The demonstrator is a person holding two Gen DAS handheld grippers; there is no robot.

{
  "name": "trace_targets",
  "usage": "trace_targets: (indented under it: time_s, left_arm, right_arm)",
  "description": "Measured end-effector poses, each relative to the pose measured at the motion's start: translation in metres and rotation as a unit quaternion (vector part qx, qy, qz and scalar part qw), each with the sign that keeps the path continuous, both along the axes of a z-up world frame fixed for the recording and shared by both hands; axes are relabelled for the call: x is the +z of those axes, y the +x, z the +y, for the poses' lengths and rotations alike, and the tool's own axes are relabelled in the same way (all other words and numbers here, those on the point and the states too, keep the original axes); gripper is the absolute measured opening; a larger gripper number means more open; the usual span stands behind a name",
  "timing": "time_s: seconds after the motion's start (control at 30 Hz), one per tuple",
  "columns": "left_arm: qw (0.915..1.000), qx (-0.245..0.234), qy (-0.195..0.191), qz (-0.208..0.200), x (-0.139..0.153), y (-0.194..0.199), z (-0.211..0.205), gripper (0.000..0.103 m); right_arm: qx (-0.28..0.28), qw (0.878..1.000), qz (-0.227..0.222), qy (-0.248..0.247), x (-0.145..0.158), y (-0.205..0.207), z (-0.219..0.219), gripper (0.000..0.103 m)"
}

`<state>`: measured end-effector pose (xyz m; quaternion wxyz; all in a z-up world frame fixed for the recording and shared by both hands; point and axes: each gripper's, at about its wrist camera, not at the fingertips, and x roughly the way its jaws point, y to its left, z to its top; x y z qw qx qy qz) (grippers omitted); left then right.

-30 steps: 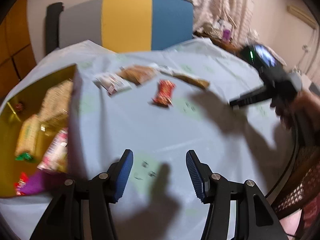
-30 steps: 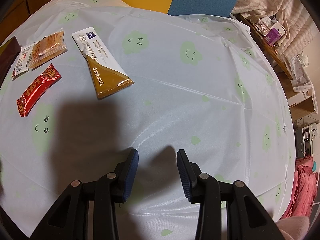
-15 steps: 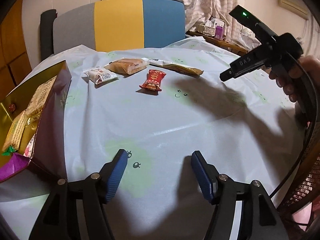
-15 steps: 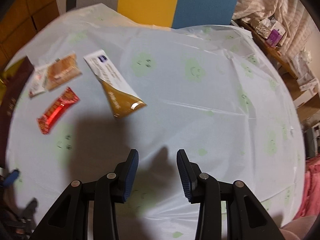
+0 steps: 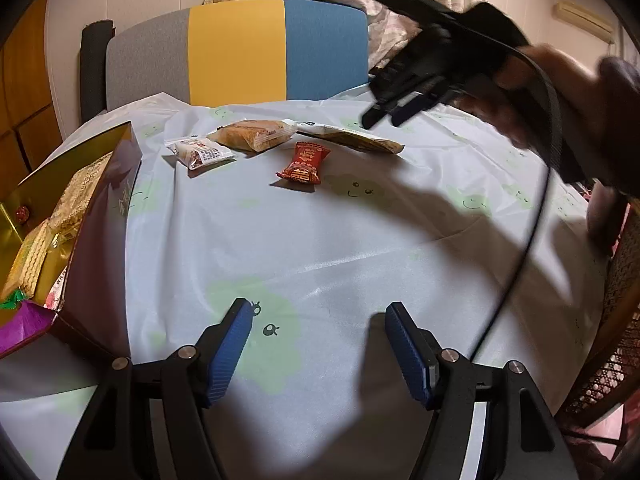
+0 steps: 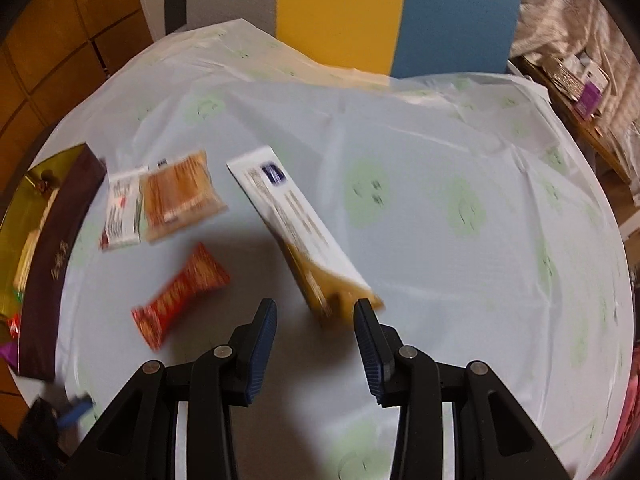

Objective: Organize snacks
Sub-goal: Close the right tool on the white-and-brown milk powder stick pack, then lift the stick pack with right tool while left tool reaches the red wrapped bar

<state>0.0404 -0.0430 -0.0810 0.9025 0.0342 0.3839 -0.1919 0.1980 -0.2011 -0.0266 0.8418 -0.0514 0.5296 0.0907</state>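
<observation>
Several snacks lie on the pale blue tablecloth (image 5: 340, 240): a red packet (image 5: 304, 162) (image 6: 182, 294), a white packet (image 5: 198, 152) (image 6: 122, 212), a brown cake packet (image 5: 252, 138) (image 6: 180, 196) and a long white-and-mustard pouch (image 5: 352, 138) (image 6: 304, 232). A gold-lined box (image 5: 48, 216) (image 6: 48, 248) at the left holds more snacks. My left gripper (image 5: 318, 344) is open and empty, low over the near table. My right gripper (image 6: 316, 338) is open, hovering just short of the pouch's mustard end; it also shows in the left wrist view (image 5: 404, 108).
A grey, yellow and blue chair (image 5: 240, 48) (image 6: 360, 12) stands behind the table. A shelf with small boxes (image 6: 580, 84) is at the right. A woven chair (image 5: 612, 340) sits at the table's right edge.
My right gripper has moved forward and left, closing in on the long pouch. My left gripper has drawn back slightly and tilted; both stay open.
</observation>
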Motion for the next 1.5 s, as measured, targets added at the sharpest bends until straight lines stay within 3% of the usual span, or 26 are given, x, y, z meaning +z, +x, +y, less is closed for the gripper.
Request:
trace_targets:
  time_s: [0.23,0.33,0.47,0.63,0.7,0.77,0.83,0.93,1.2,1.5]
  left_arm:
    - [1.0,0.0,-0.002,-0.001,0.0,-0.001,-0.001,0.069]
    - [1.0,0.001,-0.002,-0.002,0.0,-0.002,-0.001,0.069]
    - [1.0,0.001,-0.002,-0.002,0.0,-0.002,-0.001,0.069]
    - [1.0,0.001,-0.002,-0.002,0.0,-0.002,-0.001,0.069]
    - [1.0,0.001,-0.002,-0.002,0.0,-0.002,-0.002,0.069]
    - [1.0,0.001,-0.001,-0.003,0.0,-0.002,-0.002,0.069]
    - [1.0,0.001,-0.002,-0.003,0.0,-0.002,-0.002,0.069]
    - [1.0,0.002,-0.003,-0.003,0.0,-0.003,-0.002,0.069]
    - [1.0,0.002,-0.002,-0.004,0.0,-0.002,-0.002,0.069]
    - [1.0,0.004,0.007,0.003,0.001,0.001,-0.004,0.069]
  right_arm:
    - [0.035,0.999,0.011,-0.016,-0.004,0.038,0.026,0.047]
    - [0.048,0.998,0.019,-0.031,-0.01,0.05,0.033,0.056]
    - [0.057,0.997,0.035,-0.033,-0.019,0.062,0.038,0.056]
    - [0.046,0.997,0.058,-0.034,-0.038,0.075,0.034,0.056]
    - [0.037,0.997,0.058,-0.02,-0.042,0.076,0.028,0.041]
    - [0.028,0.998,0.058,-0.016,-0.04,0.071,0.023,0.033]
    - [0.033,0.997,0.062,-0.029,-0.04,0.061,0.021,0.032]
    - [0.038,0.996,0.067,-0.052,-0.041,0.038,0.018,0.032]
    - [0.014,0.995,0.087,-0.056,-0.047,-0.015,-0.009,0.033]
    - [0.002,0.997,0.076,-0.021,-0.054,-0.022,-0.032,0.034]
